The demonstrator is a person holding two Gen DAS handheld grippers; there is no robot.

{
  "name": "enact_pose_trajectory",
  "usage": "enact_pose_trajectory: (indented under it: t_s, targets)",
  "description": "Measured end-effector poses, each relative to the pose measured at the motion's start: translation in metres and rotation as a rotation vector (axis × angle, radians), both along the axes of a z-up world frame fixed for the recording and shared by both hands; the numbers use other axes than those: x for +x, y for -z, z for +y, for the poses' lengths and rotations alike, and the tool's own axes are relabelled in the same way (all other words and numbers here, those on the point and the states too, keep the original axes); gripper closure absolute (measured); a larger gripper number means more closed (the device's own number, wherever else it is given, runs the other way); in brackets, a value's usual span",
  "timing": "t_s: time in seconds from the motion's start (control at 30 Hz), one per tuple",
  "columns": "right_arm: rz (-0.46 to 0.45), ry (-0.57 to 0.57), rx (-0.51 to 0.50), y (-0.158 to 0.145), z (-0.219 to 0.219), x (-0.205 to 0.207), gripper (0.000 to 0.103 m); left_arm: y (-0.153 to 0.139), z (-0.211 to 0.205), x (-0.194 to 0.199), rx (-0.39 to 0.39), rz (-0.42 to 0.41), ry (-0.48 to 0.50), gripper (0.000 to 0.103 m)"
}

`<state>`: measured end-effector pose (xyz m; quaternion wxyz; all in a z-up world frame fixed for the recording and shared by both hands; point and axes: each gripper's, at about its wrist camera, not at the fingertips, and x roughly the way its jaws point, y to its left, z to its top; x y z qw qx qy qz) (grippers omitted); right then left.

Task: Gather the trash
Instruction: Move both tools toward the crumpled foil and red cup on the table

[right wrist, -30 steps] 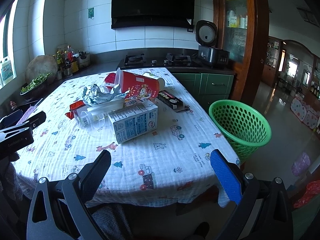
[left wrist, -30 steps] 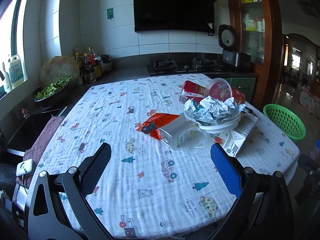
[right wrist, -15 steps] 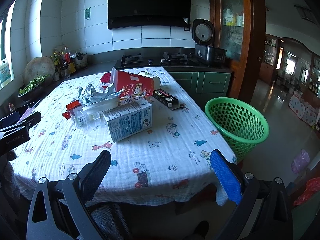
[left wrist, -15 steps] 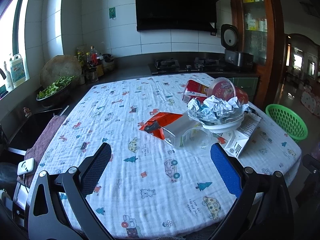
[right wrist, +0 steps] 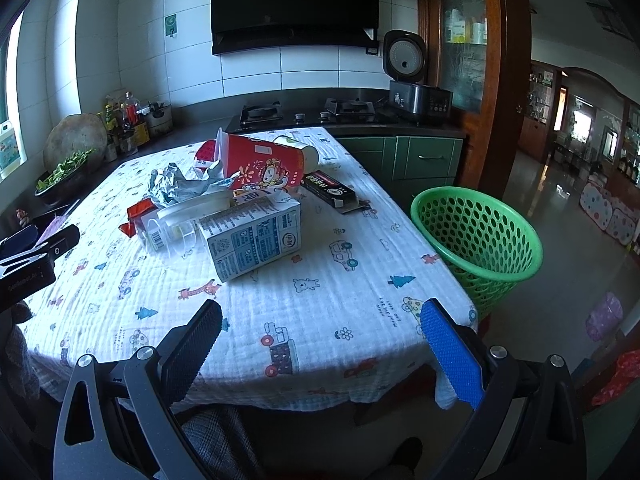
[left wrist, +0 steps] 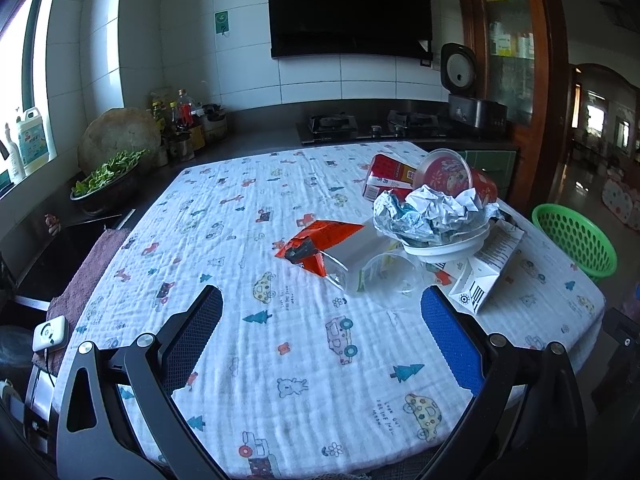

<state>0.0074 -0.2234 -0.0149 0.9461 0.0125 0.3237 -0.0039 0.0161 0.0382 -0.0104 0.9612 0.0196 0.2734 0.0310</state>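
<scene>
A heap of trash lies on the printed tablecloth (left wrist: 224, 264): a milk carton (right wrist: 252, 238), a red paper cup (right wrist: 262, 162), crumpled foil (left wrist: 428, 210) on a white lid, a clear plastic cup (left wrist: 380, 276), a red wrapper (left wrist: 320, 240) and a dark flat box (right wrist: 330, 190). A green mesh basket (right wrist: 478, 236) stands on the floor right of the table. My left gripper (left wrist: 320, 312) is open and empty, short of the clear cup. My right gripper (right wrist: 320, 320) is open and empty over the table's near edge. The left gripper also shows in the right wrist view (right wrist: 32, 256).
A kitchen counter with a gas stove (right wrist: 308, 112), a rice cooker (right wrist: 416, 80), bottles (left wrist: 180, 128) and a bowl of greens (left wrist: 106, 182) runs behind the table. A wooden cabinet (right wrist: 460, 60) stands at the right. A small white device (left wrist: 50, 332) lies at the table's left.
Both grippers have moved slightly closer to the trash heap. Both stay open and empty. Nothing on the table has moved.
</scene>
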Motion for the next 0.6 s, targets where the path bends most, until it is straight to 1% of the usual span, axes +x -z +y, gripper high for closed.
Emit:
enact_pose_trajectory:
  t_s: [0.6]
  targets:
    - [0.001, -0.013, -0.003, -0.0001, 0.0022, 0.0065, 0.007, -0.0032, -0.0045, 0.005, 0.009, -0.004, 0.009, 0.005]
